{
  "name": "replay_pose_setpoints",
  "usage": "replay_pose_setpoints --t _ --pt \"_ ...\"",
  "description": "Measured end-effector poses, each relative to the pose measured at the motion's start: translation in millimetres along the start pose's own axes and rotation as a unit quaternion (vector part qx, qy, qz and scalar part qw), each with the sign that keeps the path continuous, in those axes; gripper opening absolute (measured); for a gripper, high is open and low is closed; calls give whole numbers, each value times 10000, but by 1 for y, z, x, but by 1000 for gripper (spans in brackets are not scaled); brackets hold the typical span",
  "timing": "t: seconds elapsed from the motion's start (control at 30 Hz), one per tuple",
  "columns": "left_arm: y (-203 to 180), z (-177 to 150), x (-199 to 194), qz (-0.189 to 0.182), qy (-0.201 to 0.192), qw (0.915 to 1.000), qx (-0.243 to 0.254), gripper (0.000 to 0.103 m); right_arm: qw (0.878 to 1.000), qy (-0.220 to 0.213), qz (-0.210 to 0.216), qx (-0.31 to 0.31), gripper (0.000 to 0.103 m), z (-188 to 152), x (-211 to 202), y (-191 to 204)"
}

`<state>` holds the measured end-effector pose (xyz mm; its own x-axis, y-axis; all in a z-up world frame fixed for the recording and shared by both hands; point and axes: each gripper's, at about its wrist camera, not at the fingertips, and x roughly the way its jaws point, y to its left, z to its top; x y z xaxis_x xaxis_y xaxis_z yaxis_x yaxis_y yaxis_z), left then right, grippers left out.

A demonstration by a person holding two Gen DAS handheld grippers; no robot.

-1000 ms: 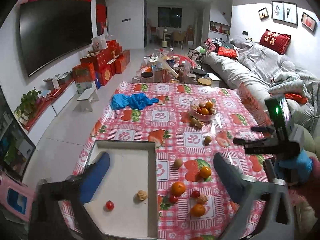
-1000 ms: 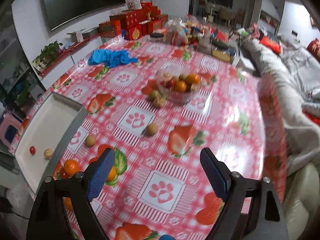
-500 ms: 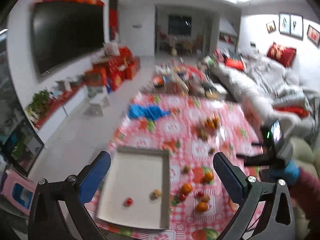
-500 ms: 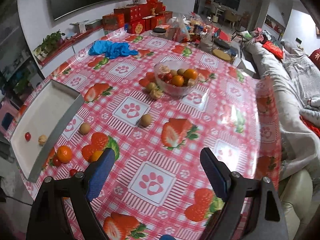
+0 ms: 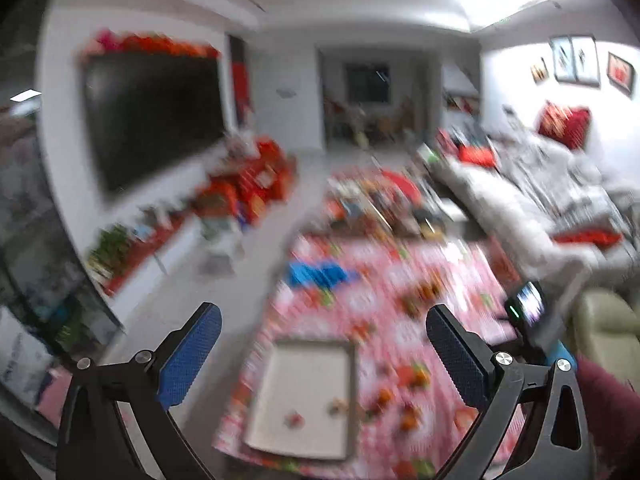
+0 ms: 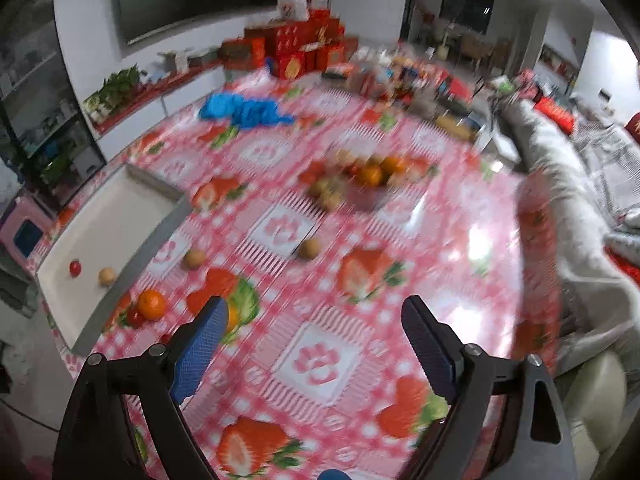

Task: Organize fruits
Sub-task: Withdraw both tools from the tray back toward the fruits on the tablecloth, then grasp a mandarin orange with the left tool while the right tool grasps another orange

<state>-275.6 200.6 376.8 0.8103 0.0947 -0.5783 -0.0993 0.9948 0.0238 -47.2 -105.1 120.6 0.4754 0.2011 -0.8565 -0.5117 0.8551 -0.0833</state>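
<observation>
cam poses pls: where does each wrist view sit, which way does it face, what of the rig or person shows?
Left wrist: high above the table's near end, facing down its length; open left gripper, right hand at the right edge.
Right wrist: lower over the table, tilted down; open right gripper only.
Shared: white tray, fruit bowl, blue cloth.

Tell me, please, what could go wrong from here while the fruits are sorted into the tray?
1. The round brown fruit lies loose on the glossy tablecloth; a nudge might roll it away.
2. The tray sits at the table's edge, so a push could tip it off.
3. The orange and small red fruit lie close together; the open right hand-held gripper may knock one.
</observation>
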Motion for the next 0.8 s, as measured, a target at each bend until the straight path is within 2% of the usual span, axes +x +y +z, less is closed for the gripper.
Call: replay_pose_setpoints --t 0.1,0.17,0.27,0.37,0.43,0.53,0.6,0.67,0.73,0.77,0.8 --pt "-29 -51 67 -409 877 9953 101 103 9991 325 242 96 90 -17 33 16" --pt "-52 -99 120 -642 1458 9872 121 103 9980 483 324 235 90 -26 53 23" --pt "-77 -154 176 -631 1928 9792 -92 103 9961 593 434 495 91 -37 78 28" --pt "-89 -187 212 -511 2118 9754 -335 103 9957 584 391 610 91 -39 93 33" --pt "-95 -197 222 -493 2016 9773 -428 103 9962 515 347 606 91 -37 99 36" --pt "-111 -205 232 -211 1739 9845 -34 103 9962 453 382 640 91 -34 106 38" --pt "-120 -211 241 -72 1775 9839 212 103 9965 385 370 643 91 -31 111 41" --pt "-121 -212 242 -133 1821 9829 221 103 9972 344 325 587 88 -30 116 46" --pt "-122 -215 244 -188 1848 9824 216 102 9986 208 236 435 73 -29 115 53" --pt "-122 -216 245 -201 1854 9822 238 94 9989 167 234 370 65 -29 115 55" --pt "-123 -217 247 -205 1880 9815 291 91 9995 104 157 251 52 -29 115 59"
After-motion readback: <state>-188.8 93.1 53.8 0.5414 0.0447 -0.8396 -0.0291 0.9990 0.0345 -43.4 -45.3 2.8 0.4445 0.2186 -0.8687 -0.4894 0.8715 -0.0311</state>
